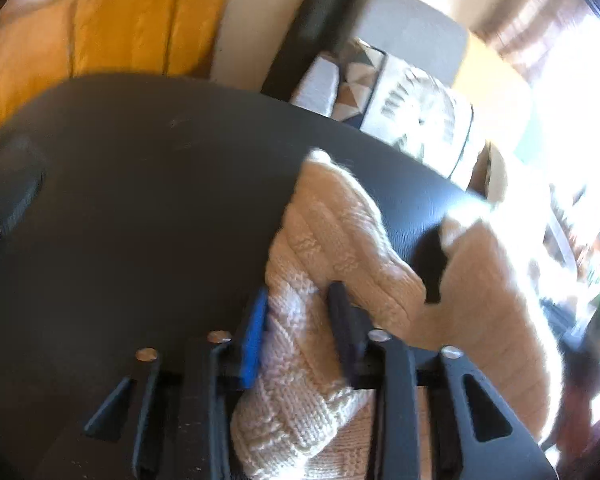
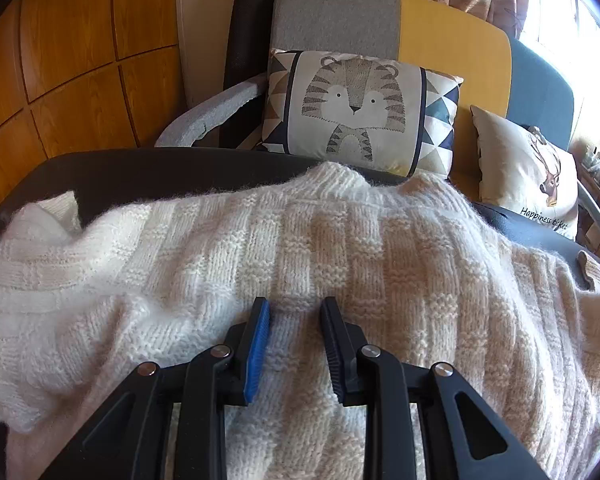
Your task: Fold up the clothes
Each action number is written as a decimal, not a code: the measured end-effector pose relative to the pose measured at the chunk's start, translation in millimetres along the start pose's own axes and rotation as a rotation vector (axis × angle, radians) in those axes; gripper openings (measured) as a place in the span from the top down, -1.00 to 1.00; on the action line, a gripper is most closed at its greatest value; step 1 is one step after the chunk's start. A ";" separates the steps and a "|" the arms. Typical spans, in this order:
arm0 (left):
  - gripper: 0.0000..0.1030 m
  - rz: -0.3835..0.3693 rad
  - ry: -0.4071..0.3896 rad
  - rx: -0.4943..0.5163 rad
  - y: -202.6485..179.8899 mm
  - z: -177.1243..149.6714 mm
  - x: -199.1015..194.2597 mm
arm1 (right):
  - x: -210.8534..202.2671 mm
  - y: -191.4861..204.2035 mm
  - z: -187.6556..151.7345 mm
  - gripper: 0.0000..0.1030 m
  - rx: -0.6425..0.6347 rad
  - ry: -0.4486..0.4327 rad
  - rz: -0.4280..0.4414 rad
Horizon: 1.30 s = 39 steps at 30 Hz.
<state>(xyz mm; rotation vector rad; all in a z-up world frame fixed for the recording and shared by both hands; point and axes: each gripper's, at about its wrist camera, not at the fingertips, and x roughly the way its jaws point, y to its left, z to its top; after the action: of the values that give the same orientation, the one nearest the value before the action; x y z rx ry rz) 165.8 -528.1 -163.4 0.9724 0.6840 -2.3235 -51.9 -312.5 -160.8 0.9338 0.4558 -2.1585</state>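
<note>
A cream cable-knit sweater (image 2: 340,240) lies spread over the black table (image 2: 140,168). In the left wrist view one sleeve (image 1: 332,220) of it is lifted and bunched, and my left gripper (image 1: 299,290) is shut on that sleeve with the knit pressed between the blue pad and the black pad. The sleeve's cuff end points toward the table's far edge, over bare black tabletop (image 1: 140,200). My right gripper (image 2: 295,301) sits low on the sweater's body near its front edge, and a ridge of the knit is pinched between its narrow-set fingers.
Behind the table stands a grey and yellow armchair (image 2: 340,20) with a tiger cushion (image 2: 360,108) and a deer cushion (image 2: 528,172). A wooden panelled wall (image 2: 80,60) is at the left, with a rolled black mat (image 2: 252,20) leaning beside it. A bright window is at the right.
</note>
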 end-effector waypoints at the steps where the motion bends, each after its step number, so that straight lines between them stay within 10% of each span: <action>1: 0.64 0.024 -0.009 0.034 -6.1 -0.7 -2.2 | -0.1 -0.1 -0.1 0.49 0.000 -0.001 -0.001; 14: 0.79 0.360 -0.243 0.098 6.7 43.5 -77.9 | -1.1 -1.2 -1.4 0.50 -0.001 -0.009 -0.006; 25: 0.69 0.676 0.006 0.045 58.6 19.1 -10.1 | -0.9 -2.8 -2.0 0.50 0.001 -0.011 -0.003; 39: 0.66 0.489 -0.233 -0.194 28.6 -47.4 -95.0 | -1.4 -8.9 0.2 0.45 0.029 -0.005 0.039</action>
<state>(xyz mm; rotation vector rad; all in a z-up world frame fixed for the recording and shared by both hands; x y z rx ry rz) 264.2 -494.0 -128.1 0.6751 0.4980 -1.8619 -57.9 -306.0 -159.3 0.9452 0.4012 -2.1375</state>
